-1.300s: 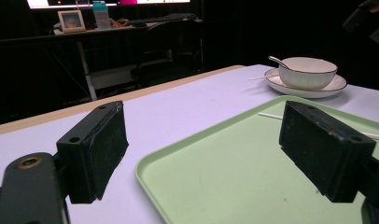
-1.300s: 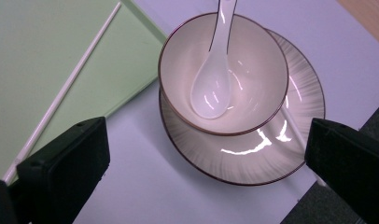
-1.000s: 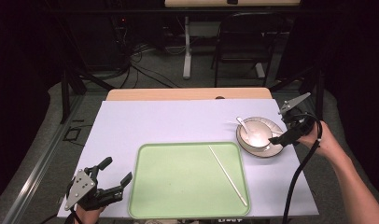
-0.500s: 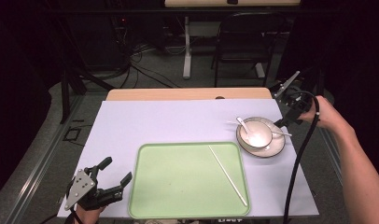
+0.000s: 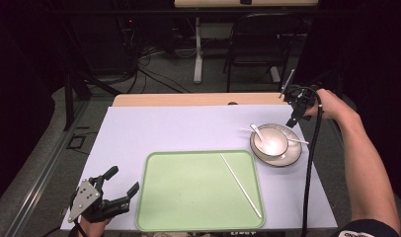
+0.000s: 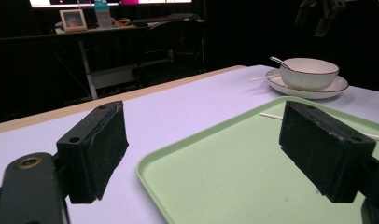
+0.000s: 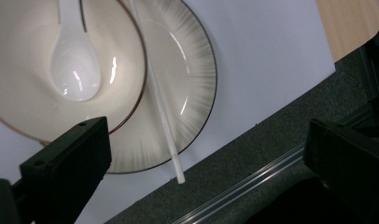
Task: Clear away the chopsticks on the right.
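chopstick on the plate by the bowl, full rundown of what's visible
The chopstick is a thin, straight white stick, glossy like plastic or ceramic. It lies across the plate, tucked under or against the bowl, which hides its middle in the high view. One end overhangs the plate rim toward the table's right edge. It lies flat and appears intact. The right gripper hovers open above, not touching it.

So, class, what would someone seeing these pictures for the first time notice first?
Probably the green tray at the near middle of the table, with one white stick lying across its right side. Next, the bowl on a plate at the right, holding a white spoon, with a second stick resting on the plate. The right hand-held gripper hangs open above them.
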{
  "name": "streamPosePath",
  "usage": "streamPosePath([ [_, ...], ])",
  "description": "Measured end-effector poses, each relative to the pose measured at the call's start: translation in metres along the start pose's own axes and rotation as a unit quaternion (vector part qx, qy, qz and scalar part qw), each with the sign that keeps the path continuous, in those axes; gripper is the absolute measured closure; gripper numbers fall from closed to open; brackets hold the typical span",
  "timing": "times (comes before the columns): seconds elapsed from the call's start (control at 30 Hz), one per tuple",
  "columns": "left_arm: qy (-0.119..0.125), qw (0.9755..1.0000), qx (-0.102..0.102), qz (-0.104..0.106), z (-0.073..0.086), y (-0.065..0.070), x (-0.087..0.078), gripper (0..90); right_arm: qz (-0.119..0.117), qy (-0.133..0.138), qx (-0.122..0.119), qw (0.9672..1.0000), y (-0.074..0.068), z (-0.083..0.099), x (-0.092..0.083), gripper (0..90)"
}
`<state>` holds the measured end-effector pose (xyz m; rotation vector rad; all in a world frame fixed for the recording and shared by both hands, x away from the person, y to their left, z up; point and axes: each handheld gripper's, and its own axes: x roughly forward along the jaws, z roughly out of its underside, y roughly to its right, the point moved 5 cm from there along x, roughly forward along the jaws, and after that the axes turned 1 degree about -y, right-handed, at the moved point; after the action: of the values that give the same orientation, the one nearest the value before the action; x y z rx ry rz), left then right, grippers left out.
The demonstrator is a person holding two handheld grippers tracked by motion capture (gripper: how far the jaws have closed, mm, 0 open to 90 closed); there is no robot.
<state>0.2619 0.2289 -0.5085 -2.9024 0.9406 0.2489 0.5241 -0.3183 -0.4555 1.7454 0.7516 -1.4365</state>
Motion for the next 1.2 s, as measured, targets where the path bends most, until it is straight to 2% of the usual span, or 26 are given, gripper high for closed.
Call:
streamPosePath([
  [0.13,0.000,1.0000,0.000,0.001,0.000,0.000,0.000,15.2,-0.001,0.011,0.010,0.9999,0.008,0.001,0.009,1.2],
  [0.17,0.000,1.0000,0.000,0.001,0.000,0.000,0.000,15.2,-0.006,0.018,0.026,0.9995,0.011,0.004,0.015,4.7],
  [0.2,0.000,1.0000,0.000,0.001,0.000,0.000,0.000,15.2,-0.006,0.018,0.026,0.9995,0.011,0.004,0.015,4.7],
  [0.27,0.000,1.0000,0.000,0.001,0.000,0.000,0.000,15.2,-0.002,0.015,0.033,0.9993,0.015,0.007,0.021,16.4],
  [0.33,0.000,1.0000,0.001,0.001,0.000,0.000,0.000,15.2,0.001,0.031,0.049,0.9983,0.013,0.010,0.031,18.4],
  [0.37,0.000,1.0000,0.000,0.001,0.000,0.000,0.000,15.2,-0.010,0.014,0.050,0.9986,0.013,0.013,0.034,20.6],
  [0.43,0.000,1.0000,0.000,0.001,0.000,0.000,0.000,15.2,-0.009,0.023,0.048,0.9985,0.014,0.016,0.040,25.4],
  [0.5,0.001,1.0000,0.000,0.001,0.000,0.000,0.000,15.2,-0.014,0.035,0.057,0.9976,0.010,0.019,0.050,31.4],
  [0.53,0.001,1.0000,0.000,0.002,0.000,0.000,0.000,15.2,-0.023,0.024,0.065,0.9974,0.007,0.021,0.052,34.1],
  [0.57,0.001,1.0000,-0.001,0.001,0.000,0.000,0.000,15.2,-0.016,0.029,0.053,0.9981,0.007,0.023,0.056,35.4],
  [0.6,0.001,1.0000,0.000,0.001,0.000,0.000,0.000,15.2,-0.028,0.028,0.054,0.9978,0.005,0.025,0.060,38.1],
  [0.67,0.000,1.0000,0.000,0.001,0.000,0.000,0.000,15.2,-0.030,0.038,0.061,0.9970,0.002,0.027,0.066,42.5],
  [0.7,0.000,1.0000,0.000,0.001,0.000,0.000,0.000,15.2,-0.037,0.054,0.057,0.9962,0.000,0.028,0.071,45.4],
  [0.73,0.002,1.0000,-0.001,0.001,0.000,0.000,0.000,15.2,-0.037,0.054,0.057,0.9962,0.000,0.028,0.071,45.4],
  [0.77,0.002,1.0000,0.000,0.000,0.000,0.000,0.000,15.2,-0.048,0.049,0.059,0.9959,-0.003,0.030,0.072,47.6],
  [0.8,0.001,1.0000,-0.001,0.000,0.000,0.000,0.000,15.2,-0.048,0.049,0.059,0.9959,-0.003,0.030,0.072,47.6],
  [0.83,0.001,1.0000,0.000,0.000,0.000,0.000,0.000,15.2,-0.039,0.036,0.047,0.9975,-0.001,0.032,0.072,48.4],
  [0.87,0.001,1.0000,0.000,0.000,0.000,0.000,0.000,15.2,-0.043,0.034,0.047,0.9974,-0.002,0.032,0.072,49.4],
  [0.9,0.001,1.0000,0.000,0.000,0.000,0.000,0.000,15.2,-0.053,0.067,0.060,0.9946,-0.005,0.031,0.077,49.6],
  [0.93,0.001,1.0000,0.000,0.000,0.000,0.000,0.000,15.2,-0.051,0.074,0.056,0.9944,-0.005,0.031,0.079,51.2],
  [1.07,0.003,1.0000,-0.002,-0.001,0.000,0.000,0.000,15.2,-0.062,0.059,0.056,0.9948,-0.008,0.035,0.081,55.6],
  [1.13,0.002,1.0000,-0.002,-0.001,0.000,0.000,0.000,15.2,-0.069,0.068,0.057,0.9937,-0.011,0.035,0.084,61.3],
  [1.2,0.002,1.0000,-0.001,0.000,0.000,0.000,0.000,15.2,-0.062,0.078,0.056,0.9935,-0.014,0.034,0.088,67.6],
])
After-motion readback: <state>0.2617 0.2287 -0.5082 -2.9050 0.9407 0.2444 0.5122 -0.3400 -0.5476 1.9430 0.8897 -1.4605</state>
